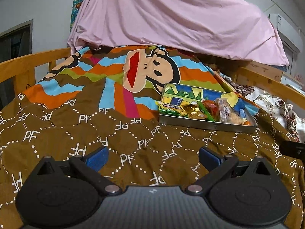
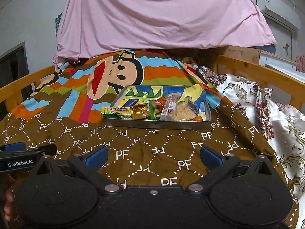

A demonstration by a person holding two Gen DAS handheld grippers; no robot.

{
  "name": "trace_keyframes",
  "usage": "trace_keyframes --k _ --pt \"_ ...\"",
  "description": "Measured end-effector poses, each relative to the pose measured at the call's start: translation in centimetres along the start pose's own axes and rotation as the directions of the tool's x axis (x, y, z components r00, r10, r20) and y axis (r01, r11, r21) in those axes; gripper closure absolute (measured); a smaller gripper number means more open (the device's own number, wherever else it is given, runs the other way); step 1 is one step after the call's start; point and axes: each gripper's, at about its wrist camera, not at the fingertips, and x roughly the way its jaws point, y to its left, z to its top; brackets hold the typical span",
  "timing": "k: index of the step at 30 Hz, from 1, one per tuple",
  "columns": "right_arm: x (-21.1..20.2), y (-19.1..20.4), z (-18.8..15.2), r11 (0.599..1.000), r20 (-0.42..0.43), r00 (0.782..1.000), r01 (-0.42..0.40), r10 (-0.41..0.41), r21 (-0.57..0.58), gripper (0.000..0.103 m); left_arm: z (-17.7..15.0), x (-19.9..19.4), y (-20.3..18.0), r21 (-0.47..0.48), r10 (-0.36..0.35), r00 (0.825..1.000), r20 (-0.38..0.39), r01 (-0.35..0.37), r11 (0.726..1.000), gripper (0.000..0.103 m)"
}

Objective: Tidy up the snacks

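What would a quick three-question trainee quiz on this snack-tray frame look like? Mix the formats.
1. True or false: the left gripper and the right gripper are both open and hold nothing.
2. Multiple choice: the metal tray rests on A) a wooden desk, B) the brown patterned quilt, C) the pink sheet.
3. Fill in: the green-and-yellow packet hangs over the tray's ____ end, as seen from the right wrist camera.

Key: 1 true; 2 B; 3 left.
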Motion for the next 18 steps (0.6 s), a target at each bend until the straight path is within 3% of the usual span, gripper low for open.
trace_keyframes --k 18 --pt "0.41 -0.10 -0.11 1.000 -0.009 1.000 0.009 -0.008 0.009 0.001 -0.11 -0.15 -0.06 0.005 0.000 1.000 -0.004 0.000 1.000 0.000"
